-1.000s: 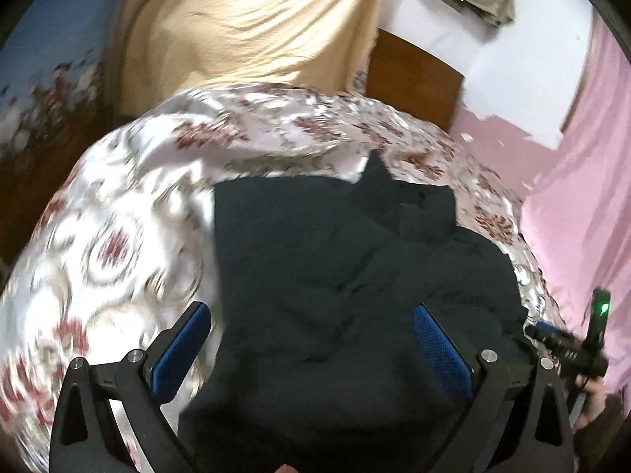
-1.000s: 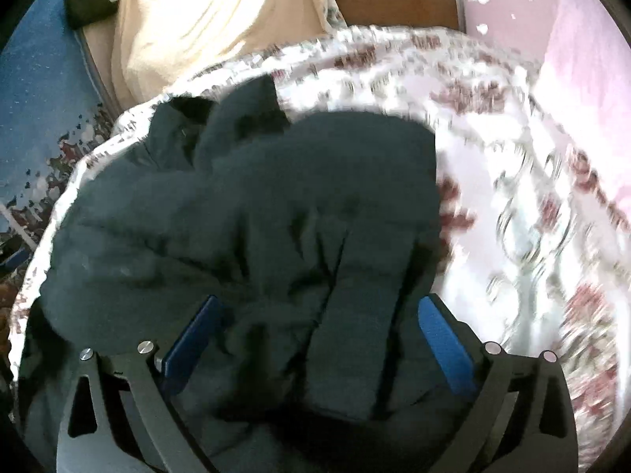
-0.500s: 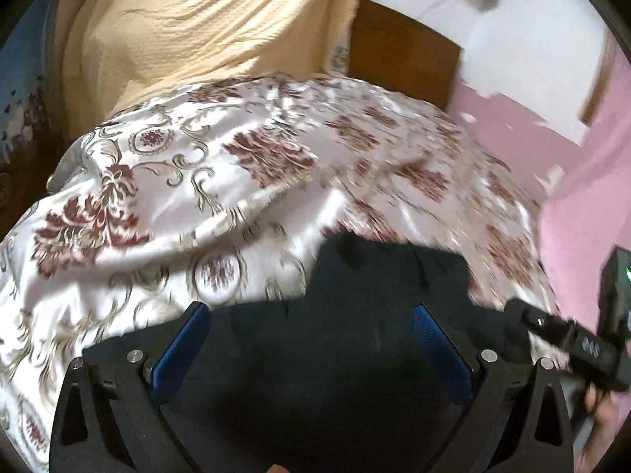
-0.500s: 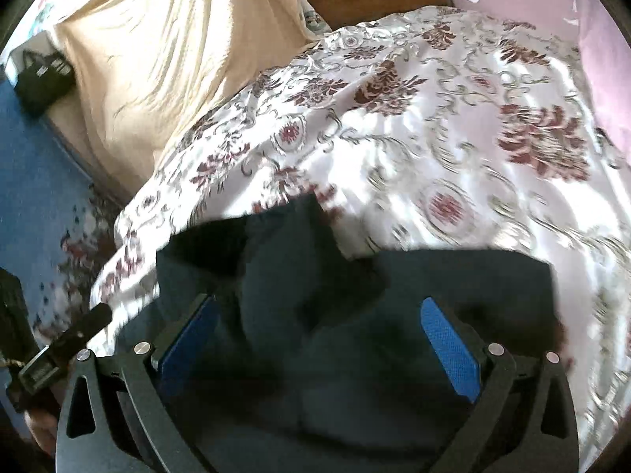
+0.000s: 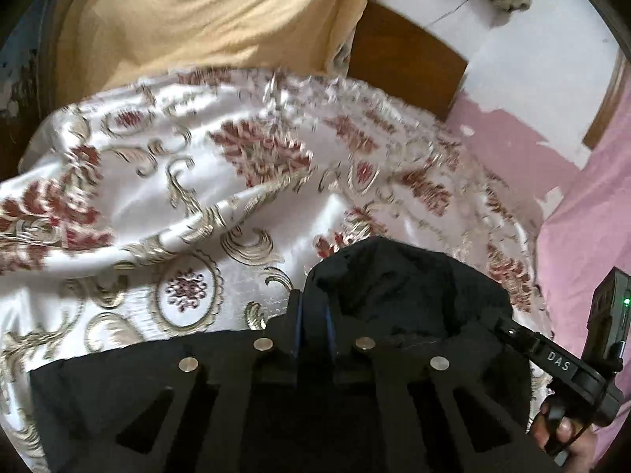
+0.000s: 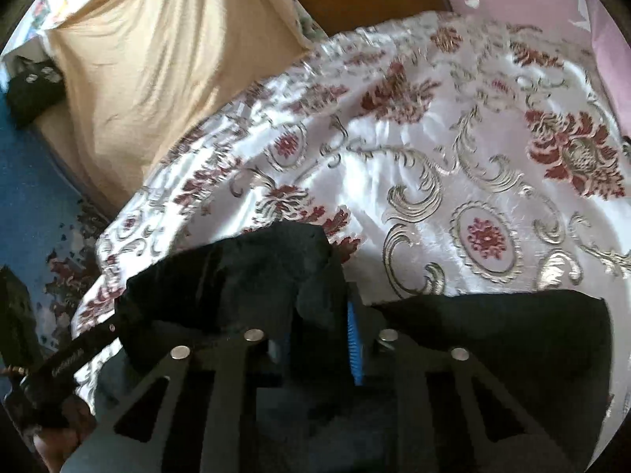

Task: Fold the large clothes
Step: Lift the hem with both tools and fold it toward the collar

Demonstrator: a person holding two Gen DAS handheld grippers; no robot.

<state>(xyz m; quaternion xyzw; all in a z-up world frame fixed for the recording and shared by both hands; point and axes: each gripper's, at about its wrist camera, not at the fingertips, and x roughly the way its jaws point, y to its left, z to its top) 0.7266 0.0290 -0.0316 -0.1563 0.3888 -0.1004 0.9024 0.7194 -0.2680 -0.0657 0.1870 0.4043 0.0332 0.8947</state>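
Note:
A dark, near-black garment (image 5: 414, 291) lies on the bed, its far edge bunched just ahead of both grippers. My left gripper (image 5: 313, 321) is closing, and its blue pads pinch a thin fold of that edge. In the right wrist view the garment (image 6: 244, 276) humps up in a thick fold. My right gripper (image 6: 321, 339) is closing on it, with one blue pad (image 6: 353, 345) showing beside the cloth. Each view catches the other gripper at its side edge, with a hand around the handle. The near part of the garment is hidden under the gripper frames.
A white satin bedspread (image 5: 177, 205) with red flowers and gold scrolls covers the bed beyond the garment. A beige cloth (image 5: 197, 19) hangs at the far side beside a wooden headboard (image 5: 406, 67). Pink fabric (image 5: 591, 216) borders the right, and blue floor (image 6: 31, 181) lies to the left.
Both grippers travelled forward across the garment to its far edge. Their jaws went from wide open to pinched together on the dark cloth.

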